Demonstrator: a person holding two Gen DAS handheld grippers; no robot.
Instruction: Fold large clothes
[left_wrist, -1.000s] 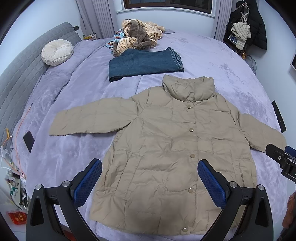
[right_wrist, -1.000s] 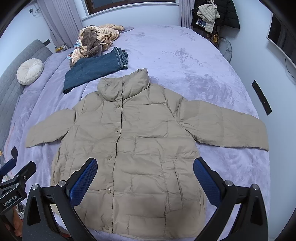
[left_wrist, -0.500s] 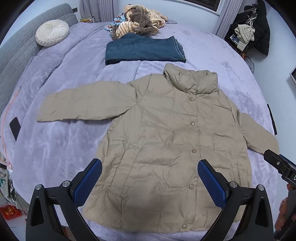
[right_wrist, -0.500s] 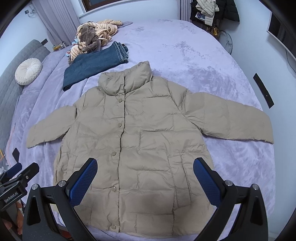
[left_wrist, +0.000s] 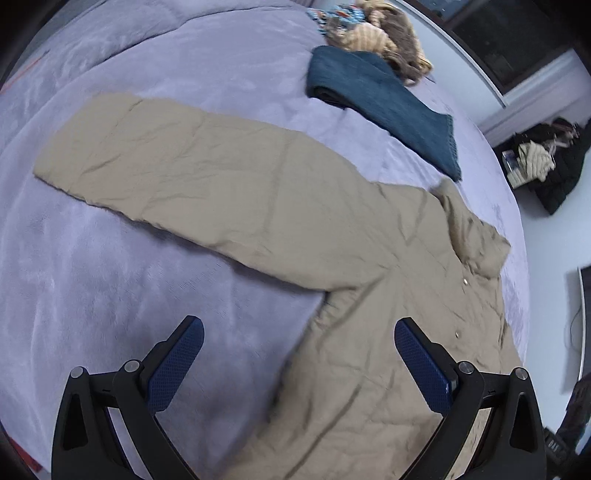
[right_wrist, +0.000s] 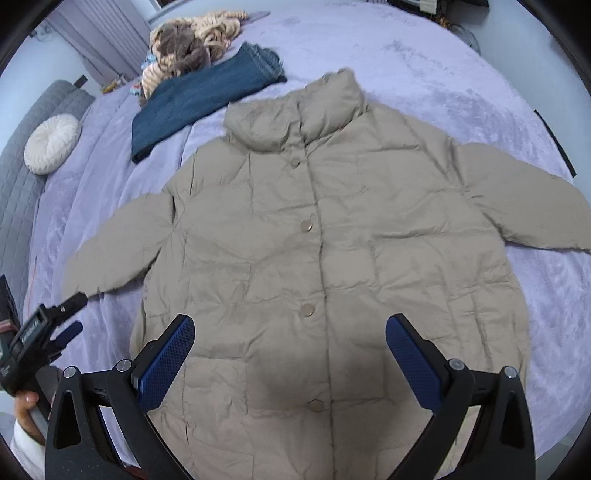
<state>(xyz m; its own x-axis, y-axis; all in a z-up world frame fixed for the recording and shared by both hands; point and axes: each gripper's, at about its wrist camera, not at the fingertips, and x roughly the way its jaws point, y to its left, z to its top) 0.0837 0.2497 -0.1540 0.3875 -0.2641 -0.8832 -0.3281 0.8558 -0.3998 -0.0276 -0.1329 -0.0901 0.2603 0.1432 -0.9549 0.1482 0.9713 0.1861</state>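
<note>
Each tool is a black plastic frame with two triangular cut-outs and round silver screws at the finger joints. The left tool (left_wrist: 298, 360) and the right tool (right_wrist: 290, 356) both carry long blue pads (left_wrist: 176, 365) with a fine dotted texture. In the right wrist view the left tool's black body bears white lettering, too blurred to read, above a white sleeve (right_wrist: 22, 448).

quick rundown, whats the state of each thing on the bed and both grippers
beige puffer jacket: spread flat face up, buttoned, sleeves out, unfolded
blue jeans: folded, lying beyond the jacket
striped clothes pile: heaped, unfolded
round white cushion: resting against the headboard
left gripper: open, empty
right gripper: open, empty, above the jacket hem
</note>
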